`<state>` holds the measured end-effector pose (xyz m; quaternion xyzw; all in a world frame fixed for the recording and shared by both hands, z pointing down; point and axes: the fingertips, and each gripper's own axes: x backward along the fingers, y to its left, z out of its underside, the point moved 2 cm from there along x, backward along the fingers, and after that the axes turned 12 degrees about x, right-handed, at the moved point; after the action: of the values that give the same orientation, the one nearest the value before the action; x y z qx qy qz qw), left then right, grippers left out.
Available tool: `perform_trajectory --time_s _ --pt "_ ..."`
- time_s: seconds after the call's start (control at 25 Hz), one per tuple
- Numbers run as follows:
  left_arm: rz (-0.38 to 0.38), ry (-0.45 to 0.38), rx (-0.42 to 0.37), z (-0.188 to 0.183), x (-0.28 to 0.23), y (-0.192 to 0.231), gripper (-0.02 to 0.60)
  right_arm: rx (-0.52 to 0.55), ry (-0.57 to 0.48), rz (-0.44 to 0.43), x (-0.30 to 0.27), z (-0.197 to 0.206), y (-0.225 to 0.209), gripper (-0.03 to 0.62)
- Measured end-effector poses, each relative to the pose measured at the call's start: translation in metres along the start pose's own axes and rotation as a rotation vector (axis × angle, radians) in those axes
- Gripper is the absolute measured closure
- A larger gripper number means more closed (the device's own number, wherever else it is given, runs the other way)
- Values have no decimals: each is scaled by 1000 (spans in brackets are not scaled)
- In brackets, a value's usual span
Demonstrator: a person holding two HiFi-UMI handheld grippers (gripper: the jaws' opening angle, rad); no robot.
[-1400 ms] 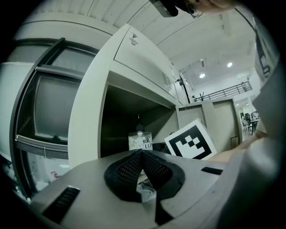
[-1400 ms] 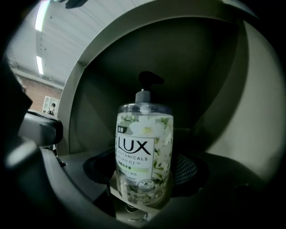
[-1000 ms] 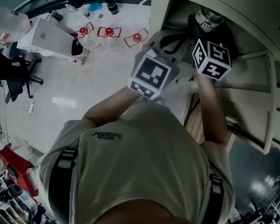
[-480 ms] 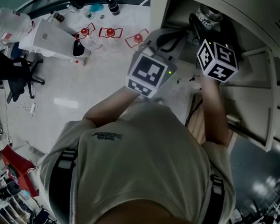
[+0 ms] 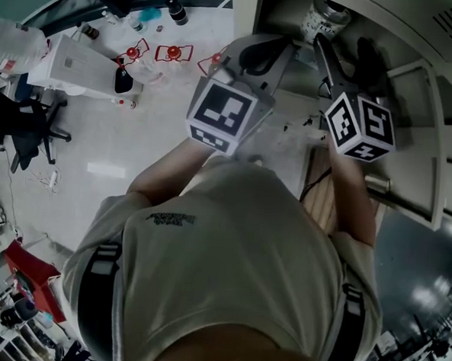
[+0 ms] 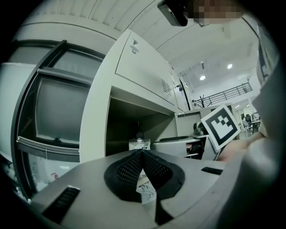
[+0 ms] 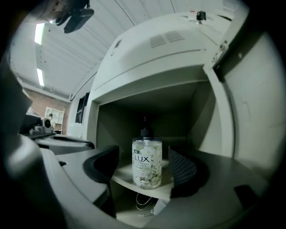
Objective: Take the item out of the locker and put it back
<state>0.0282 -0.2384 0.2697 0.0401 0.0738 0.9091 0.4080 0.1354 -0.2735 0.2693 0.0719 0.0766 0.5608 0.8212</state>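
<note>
A clear LUX pump bottle (image 7: 146, 162) stands upright on the shelf (image 7: 127, 178) of the open locker (image 7: 210, 134). My right gripper (image 7: 143, 172) points level at it from just in front. Its jaws have just been closing a little but stand open, with the bottle past the tips and untouched. In the head view the bottle (image 5: 325, 19) sits above the right gripper (image 5: 345, 59). My left gripper (image 5: 258, 56) hangs to the left of the locker opening. Its pads (image 6: 134, 169) meet, so it is shut on nothing. The bottle (image 6: 139, 143) shows small beyond them.
The locker door (image 5: 435, 135) stands open on the right. A loose cable (image 7: 144, 202) lies in the compartment under the shelf. Behind the person are a white table (image 5: 73, 63), red objects on the floor (image 5: 173, 53) and a black chair (image 5: 23, 121).
My right gripper has drawn back from the bottle, out of the locker mouth, leaving the bottle on the shelf. The left gripper has risen slightly.
</note>
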Motion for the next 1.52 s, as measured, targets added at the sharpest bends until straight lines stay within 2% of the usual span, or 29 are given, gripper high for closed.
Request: perform_trajectory --time_s 0.04,0.12,0.2,0.28,0.32,0.48,0.64,0.68,0.84,1.0,1.08,1.52 --pt "-1 -5 -6 -2 2 -1 569 5 -14 1 6 -3 2 247" --pt "1 -16 -17 -5 5 -3 569 11 -35 2 18 -7 5 250" --pt "5 -25 -31 -8 8 -7 569 3 -52 7 28 -9 6 327" --pt "13 -31 -34 -10 11 -10 569 -7 -66 13 36 -9 7 348" --pt "20 -32 -32 -10 12 -12 569 -11 -75 17 40 -8 8 389" --pt "42 -25 -41 -1 14 -20 569 -31 -114 29 52 2 11 467" --pt "54 -18 -41 7 19 -26 569 -11 -123 21 64 7 19 473" --pt "60 -19 -38 9 20 -27 569 -4 -124 21 67 9 21 504" --pt "76 -13 -32 21 25 -29 569 16 -123 16 76 19 28 550" --pt "70 -4 -41 31 26 -27 569 -2 -115 -4 81 32 38 553" --pt "63 -7 -41 34 27 -26 569 -3 -115 -15 84 36 44 580" --pt "49 67 -24 67 41 -21 569 -18 -101 -59 92 49 67 589"
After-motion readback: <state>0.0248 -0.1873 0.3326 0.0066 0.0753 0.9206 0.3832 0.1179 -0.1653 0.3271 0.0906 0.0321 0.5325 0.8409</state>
